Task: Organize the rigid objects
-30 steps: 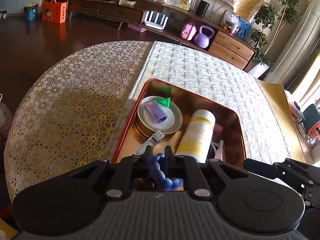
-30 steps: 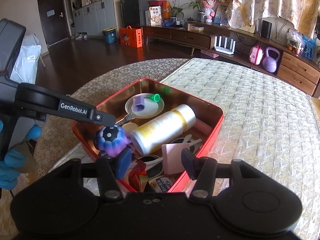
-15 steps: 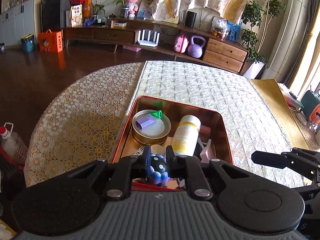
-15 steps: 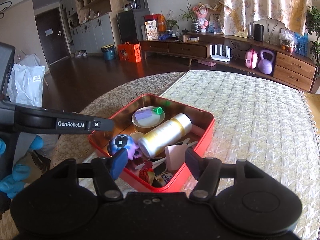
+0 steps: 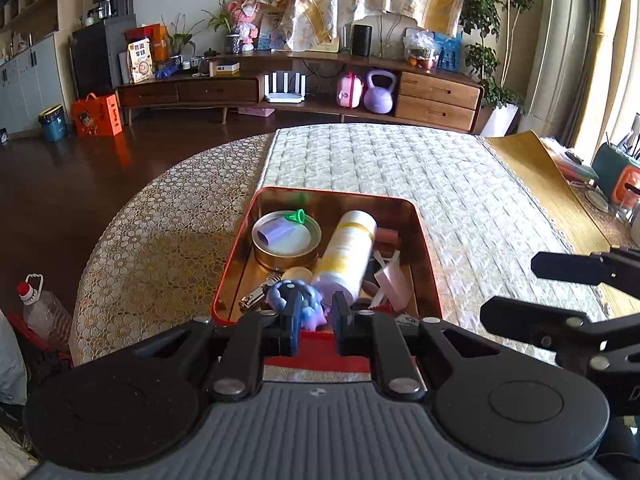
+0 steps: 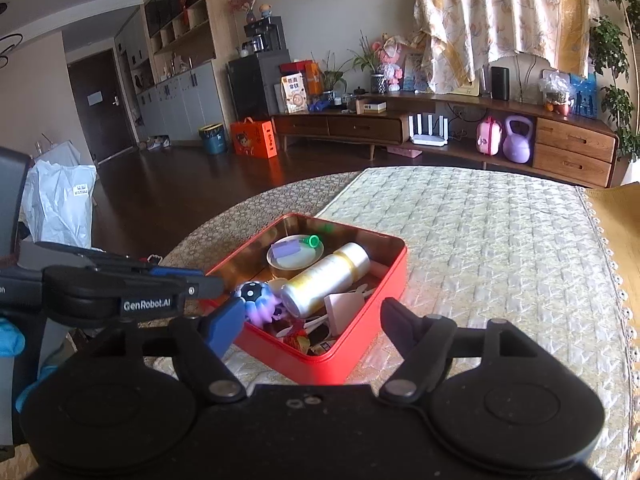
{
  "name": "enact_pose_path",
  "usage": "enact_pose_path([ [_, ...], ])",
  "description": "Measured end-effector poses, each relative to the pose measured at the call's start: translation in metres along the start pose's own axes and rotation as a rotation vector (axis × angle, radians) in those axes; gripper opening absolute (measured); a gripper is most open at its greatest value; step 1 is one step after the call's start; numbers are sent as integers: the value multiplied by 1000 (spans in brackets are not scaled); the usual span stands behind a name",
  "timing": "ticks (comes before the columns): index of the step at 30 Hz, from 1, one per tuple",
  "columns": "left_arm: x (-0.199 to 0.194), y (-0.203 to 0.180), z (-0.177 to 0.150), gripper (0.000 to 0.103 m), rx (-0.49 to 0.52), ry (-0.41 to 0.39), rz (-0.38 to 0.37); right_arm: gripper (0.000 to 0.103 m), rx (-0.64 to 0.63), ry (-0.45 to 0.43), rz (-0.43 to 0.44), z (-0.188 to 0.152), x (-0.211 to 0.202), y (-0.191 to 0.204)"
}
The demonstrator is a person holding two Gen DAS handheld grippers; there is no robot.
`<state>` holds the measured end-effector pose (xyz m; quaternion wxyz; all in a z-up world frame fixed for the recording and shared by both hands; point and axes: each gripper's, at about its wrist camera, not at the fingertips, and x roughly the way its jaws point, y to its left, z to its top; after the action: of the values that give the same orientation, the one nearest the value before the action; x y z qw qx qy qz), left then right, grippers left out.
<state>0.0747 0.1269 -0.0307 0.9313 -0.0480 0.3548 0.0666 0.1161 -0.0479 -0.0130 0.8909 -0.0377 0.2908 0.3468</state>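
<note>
A red tin (image 5: 332, 192) (image 6: 360, 344) sits on the table. Inside lie a white-and-yellow bottle (image 5: 348, 256) (image 6: 324, 276), a round gold tin (image 5: 286, 258) topped by a purple block and green cap, a pink piece (image 5: 394, 284), and a purple-blue ball toy (image 5: 280, 292) (image 6: 256, 300) in the near left corner. My left gripper (image 5: 316, 316) (image 6: 210, 279) is shut and empty, its tips just short of the toy. My right gripper (image 6: 312, 308) (image 5: 512, 286) hangs before the tin's near corner, jaws opening, nothing between them.
The tin rests where a gold lace cloth (image 5: 160, 232) meets a quilted runner (image 6: 500, 248). A plastic bottle (image 5: 40, 312) and a white bag (image 6: 60, 200) stand on the floor to the left. A blue-gloved hand (image 6: 8, 340) holds the left gripper.
Both grippers have drawn back and up from the tin, which now looks smaller. The toy has stayed in the tin's near corner. The right jaws have spread wider.
</note>
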Motion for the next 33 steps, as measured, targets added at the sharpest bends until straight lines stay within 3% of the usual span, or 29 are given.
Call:
enact_pose_path([
  [2, -4, -4, -3, 22, 6, 3, -1, 78, 6, -10, -2, -2, -5, -2],
  [5, -12, -10, -8, 57, 9, -16, -2, 82, 13, -25, -9, -7, -12, -4],
  [6, -15, -11, -10, 74, 9, -32, -2, 84, 15, -30, -11, -8, -14, -5],
  [7, -19, -12, -12, 78, 11, -46, -1, 84, 16, -34, -13, -10, -17, -5],
  [14, -29, -22, -16, 81, 15, -51, -16, 102, 66, -79, -12, -19, -35, -17],
  [23, -42, -33, -20, 90, 4, -63, -39, 103, 85, -109, -31, -30, -51, -23],
  [25, -44, -37, -20, 103, 9, -70, -26, 103, 87, -116, -37, -32, -53, -23],
  [33, -47, -42, -19, 103, -7, -62, -22, 103, 79, -129, -52, -36, -58, -21],
])
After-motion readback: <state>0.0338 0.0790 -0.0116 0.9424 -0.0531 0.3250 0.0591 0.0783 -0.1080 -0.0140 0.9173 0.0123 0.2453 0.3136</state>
